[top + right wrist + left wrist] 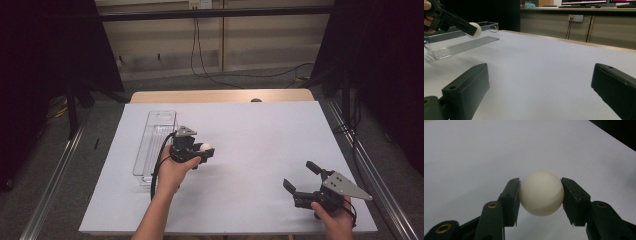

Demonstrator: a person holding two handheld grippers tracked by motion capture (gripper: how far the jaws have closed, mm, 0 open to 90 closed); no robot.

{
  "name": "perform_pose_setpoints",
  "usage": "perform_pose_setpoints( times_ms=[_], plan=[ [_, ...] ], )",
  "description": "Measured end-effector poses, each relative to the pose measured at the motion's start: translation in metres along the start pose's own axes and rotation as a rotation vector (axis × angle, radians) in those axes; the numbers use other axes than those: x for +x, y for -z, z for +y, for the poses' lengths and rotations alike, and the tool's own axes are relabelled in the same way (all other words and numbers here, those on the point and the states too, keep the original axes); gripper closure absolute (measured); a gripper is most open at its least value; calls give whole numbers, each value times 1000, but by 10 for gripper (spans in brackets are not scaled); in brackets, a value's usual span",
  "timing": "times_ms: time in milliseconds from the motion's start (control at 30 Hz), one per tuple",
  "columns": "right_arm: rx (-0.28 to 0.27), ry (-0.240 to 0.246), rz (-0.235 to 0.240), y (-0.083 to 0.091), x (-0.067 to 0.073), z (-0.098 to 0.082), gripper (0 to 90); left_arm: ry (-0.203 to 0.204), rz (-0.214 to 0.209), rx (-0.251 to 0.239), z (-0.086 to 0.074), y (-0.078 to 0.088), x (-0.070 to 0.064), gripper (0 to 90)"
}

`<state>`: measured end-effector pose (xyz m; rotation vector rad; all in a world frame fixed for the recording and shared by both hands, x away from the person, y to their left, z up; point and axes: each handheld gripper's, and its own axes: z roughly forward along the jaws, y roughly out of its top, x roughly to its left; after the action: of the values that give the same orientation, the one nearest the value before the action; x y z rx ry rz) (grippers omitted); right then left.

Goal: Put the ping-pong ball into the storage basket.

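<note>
Left gripper [204, 150], black and two-jawed, pinching a small cream-white smooth ball [206, 147] above the white sheet-covered table [260, 135], held level just at 3 o'clock of a long clear plastic tray [156, 142]. Seen from the high view near the table's left middle, ball raised off the sheet with a faint shadow below. Shown close by the left gripper view: ball [541, 193] clamped at its two sides between both pads, lower half shaded, nothing but white sheet behind. Shown by the right gripper view, and not by the others: ribbed floor of the tray [461, 46] lying at 10 o'clock, with the ball [474, 30] hanging in front of its near wall.

Right gripper [302, 176] spread wide and empty at 4 o'clock of the table, low over the sheet, well apart from the ball.
</note>
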<state>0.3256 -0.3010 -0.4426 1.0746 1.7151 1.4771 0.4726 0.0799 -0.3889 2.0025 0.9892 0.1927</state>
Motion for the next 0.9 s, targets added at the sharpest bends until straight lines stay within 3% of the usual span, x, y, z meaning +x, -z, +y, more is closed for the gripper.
perform_pose_setpoints(
  times_ms=[900],
  plan=[
    [1,1,3,0,-1,0,11,14,32,-8,1,16,13,512]
  ],
)
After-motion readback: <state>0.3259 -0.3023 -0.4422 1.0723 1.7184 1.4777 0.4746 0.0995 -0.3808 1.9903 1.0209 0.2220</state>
